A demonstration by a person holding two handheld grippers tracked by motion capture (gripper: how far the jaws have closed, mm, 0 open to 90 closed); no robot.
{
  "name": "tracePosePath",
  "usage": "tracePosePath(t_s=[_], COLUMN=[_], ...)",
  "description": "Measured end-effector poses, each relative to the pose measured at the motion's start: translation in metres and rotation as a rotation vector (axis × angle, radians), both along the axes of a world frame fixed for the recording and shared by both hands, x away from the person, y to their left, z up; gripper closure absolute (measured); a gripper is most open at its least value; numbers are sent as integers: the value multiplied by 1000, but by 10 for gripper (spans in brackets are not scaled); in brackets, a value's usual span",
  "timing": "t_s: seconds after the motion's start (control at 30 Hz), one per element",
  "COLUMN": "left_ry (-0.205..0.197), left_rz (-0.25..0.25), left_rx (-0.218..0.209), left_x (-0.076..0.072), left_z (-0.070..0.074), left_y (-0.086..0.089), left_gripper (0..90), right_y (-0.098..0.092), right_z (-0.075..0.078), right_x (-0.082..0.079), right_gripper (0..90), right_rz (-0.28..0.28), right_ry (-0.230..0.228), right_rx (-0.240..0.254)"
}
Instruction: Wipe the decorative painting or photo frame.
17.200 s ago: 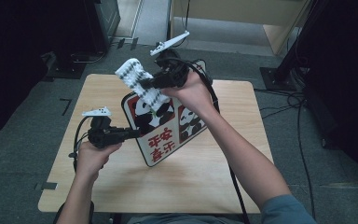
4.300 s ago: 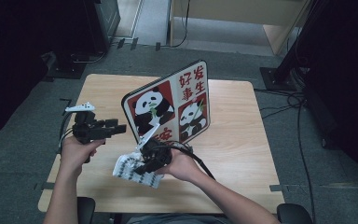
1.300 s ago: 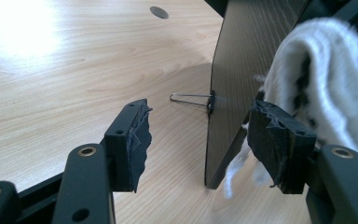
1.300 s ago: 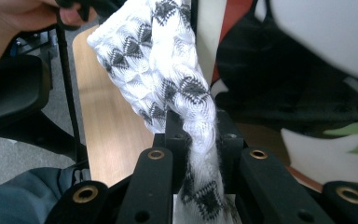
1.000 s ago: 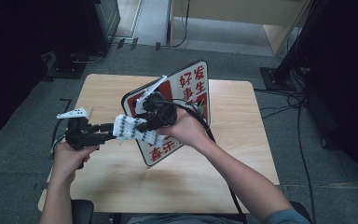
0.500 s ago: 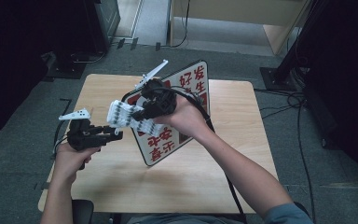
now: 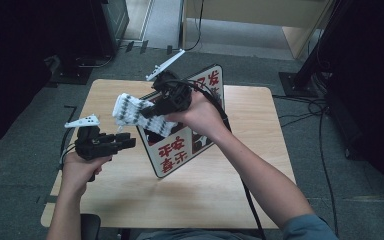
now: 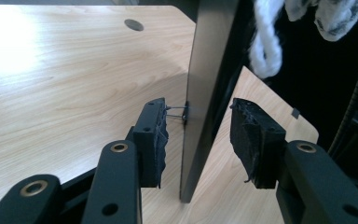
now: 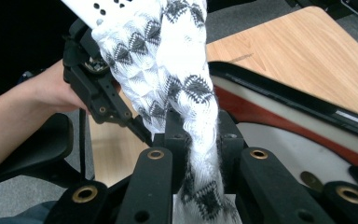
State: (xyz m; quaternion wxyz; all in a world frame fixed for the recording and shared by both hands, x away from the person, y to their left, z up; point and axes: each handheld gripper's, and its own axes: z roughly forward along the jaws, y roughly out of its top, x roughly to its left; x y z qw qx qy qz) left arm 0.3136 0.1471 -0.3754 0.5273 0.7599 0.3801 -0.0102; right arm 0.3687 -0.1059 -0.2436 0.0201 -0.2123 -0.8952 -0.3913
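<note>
My panda board [image 7: 190, 135] stands tilted on the table [image 7: 220, 200]; my left gripper [image 8: 200, 135] straddles its edge, jaws just closing in, not yet pressing, to steady it. My raised right gripper [image 9: 198, 135] pinches the white patterned cloth [image 7: 140, 114] over the board's face for wiping.

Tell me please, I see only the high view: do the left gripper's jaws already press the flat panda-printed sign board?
Observer: Not yet. The left gripper has just been closing around the edge of the flat panda-printed sign board; one pad stands clearly apart.
Operator: Does the right gripper hold firmly?
Observer: The right gripper is shut on the white knitted cloth with grey diamonds, pinched between both pads.
</note>
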Motion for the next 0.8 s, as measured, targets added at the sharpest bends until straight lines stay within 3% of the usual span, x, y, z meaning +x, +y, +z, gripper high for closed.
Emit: tracePosePath(t_s=[0.1, 0.23, 0.33, 0.6, 0.8], left_ry=[-7, 17, 5, -14, -26], left_rz=[-3, 5, 11, 10, 12], left_rx=[-2, -15, -25, 13, 8], left_x=[-1, 0, 0, 1, 3], left_z=[3, 5, 7, 6, 6], left_y=[-5, -9, -12, -22, -27], left_gripper=[574, 614, 633, 652, 707], right_y=[-1, -4, -6, -11, -15], right_z=[5, 12, 20, 35, 37], right_x=[2, 5, 8, 21, 36], right_gripper=[809, 809, 809, 810, 809], right_rz=[-5, -10, -21, -58, -106], right_ry=[-1, -7, -16, -36, -39], right_rx=[4, 20, 23, 44, 68])
